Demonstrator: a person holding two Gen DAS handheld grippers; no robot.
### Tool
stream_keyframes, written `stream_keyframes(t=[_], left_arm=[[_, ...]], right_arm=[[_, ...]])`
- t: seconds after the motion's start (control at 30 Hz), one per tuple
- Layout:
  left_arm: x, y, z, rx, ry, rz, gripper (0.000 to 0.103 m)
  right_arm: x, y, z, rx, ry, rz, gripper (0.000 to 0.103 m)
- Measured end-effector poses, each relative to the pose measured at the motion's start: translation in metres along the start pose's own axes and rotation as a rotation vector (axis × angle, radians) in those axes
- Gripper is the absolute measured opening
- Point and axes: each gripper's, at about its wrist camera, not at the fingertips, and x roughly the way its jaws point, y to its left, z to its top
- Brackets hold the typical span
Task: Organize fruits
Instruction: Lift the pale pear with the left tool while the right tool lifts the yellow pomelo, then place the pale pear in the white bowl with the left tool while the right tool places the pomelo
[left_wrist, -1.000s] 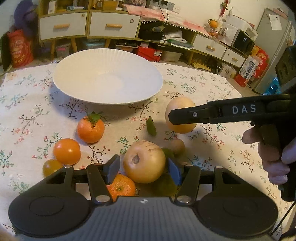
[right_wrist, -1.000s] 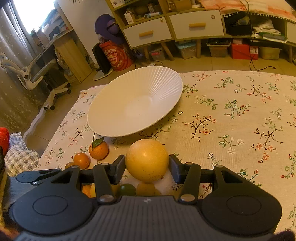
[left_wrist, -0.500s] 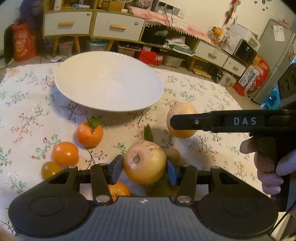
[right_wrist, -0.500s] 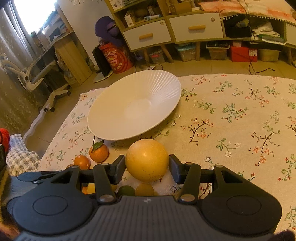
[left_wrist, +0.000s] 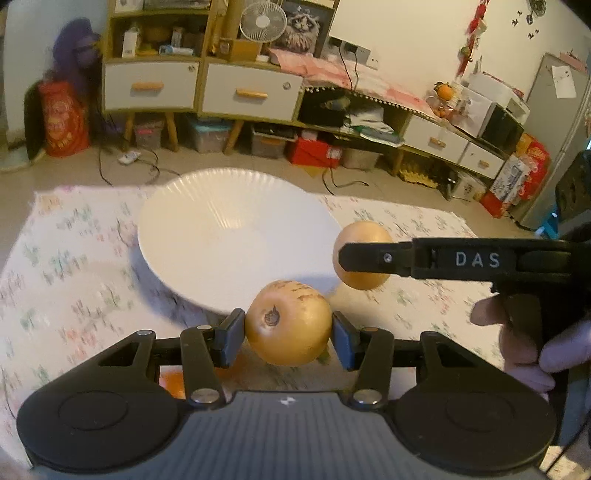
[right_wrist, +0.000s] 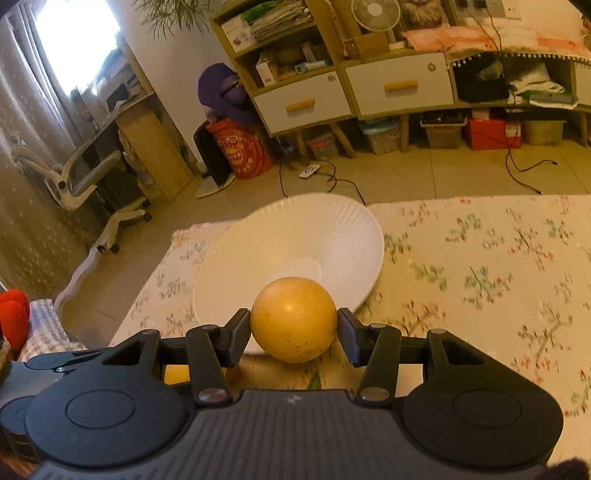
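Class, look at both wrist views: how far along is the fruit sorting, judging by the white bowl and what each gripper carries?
Done: nothing yet; the white bowl looks empty in both views.
In hand: the left gripper clamps a yellow fruit with a stem scar; the right gripper clamps a smooth yellow fruit. Both are near the bowl.
Left: placing both, then the orange fruit partly hidden below the left gripper.

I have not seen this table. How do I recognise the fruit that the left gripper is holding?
Find the big white ribbed bowl on the floral tablecloth. In front of its near rim, the left gripper clamps a round golden-yellow fruit. Unlike the smooth yellow fruit in the right gripper, it shows a dark stem pit and brown flecks.
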Motion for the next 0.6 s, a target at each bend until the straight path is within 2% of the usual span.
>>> stream_keyframes(t=[0.37,0.6], left_arm=[[0.043,0.008,0.021,0.106,-0.009,0.102,0.035],[0.062,0.008,0.029,0.157,-0.004,0.122,0.035]], right_arm=[[0.024,-0.004,0.012,-0.001,-0.014,-0.042,0.047],[0.040,-0.009,0.013,-0.009,-0.012,-0.044,0.047]])
